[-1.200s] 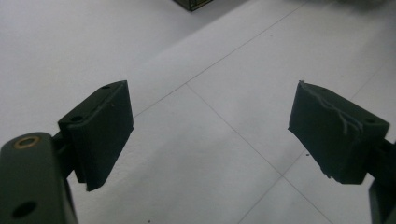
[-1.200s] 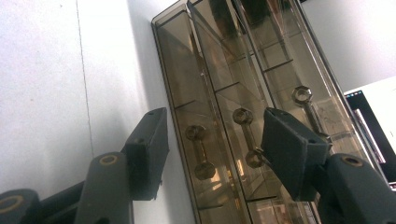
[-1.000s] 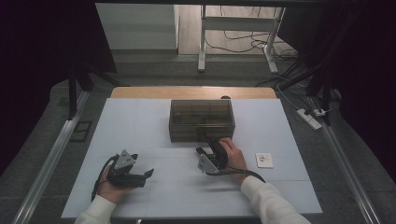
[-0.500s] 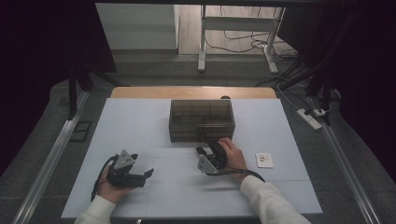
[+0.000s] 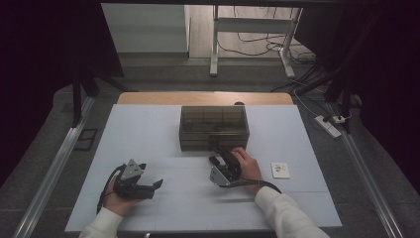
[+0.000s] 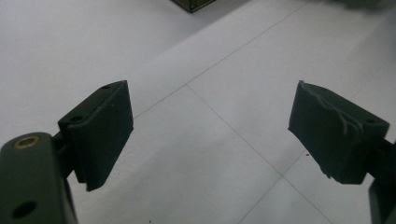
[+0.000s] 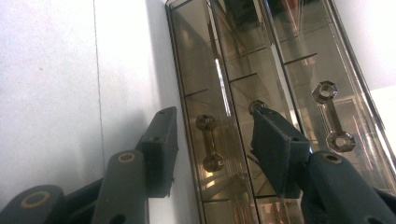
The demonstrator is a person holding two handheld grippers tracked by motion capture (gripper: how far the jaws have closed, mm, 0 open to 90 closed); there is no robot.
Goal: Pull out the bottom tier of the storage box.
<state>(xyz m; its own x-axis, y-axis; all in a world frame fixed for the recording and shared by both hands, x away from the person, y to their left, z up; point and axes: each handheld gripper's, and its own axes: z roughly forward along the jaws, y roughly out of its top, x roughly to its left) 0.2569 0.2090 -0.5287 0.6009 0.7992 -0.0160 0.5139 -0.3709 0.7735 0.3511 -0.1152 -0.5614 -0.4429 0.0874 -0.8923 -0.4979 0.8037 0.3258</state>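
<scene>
from above, a white table (image 5: 148, 134) with a bare wood strip at its far edge stands on grey floor, dark curtains at both sides, cables beyond. a smoky drawer box (image 5: 214, 127) sits mid-table; a small white card (image 5: 280, 170) lies near the right hand.

the left gripper (image 6: 210, 135) shows its jaws spread wide over bare white surface crossed by thin seams.

the right gripper (image 7: 212, 140) is at the box front, jaws half spread and just closing, a drawer handle (image 7: 208, 142) between them, not yet pinched.
</scene>
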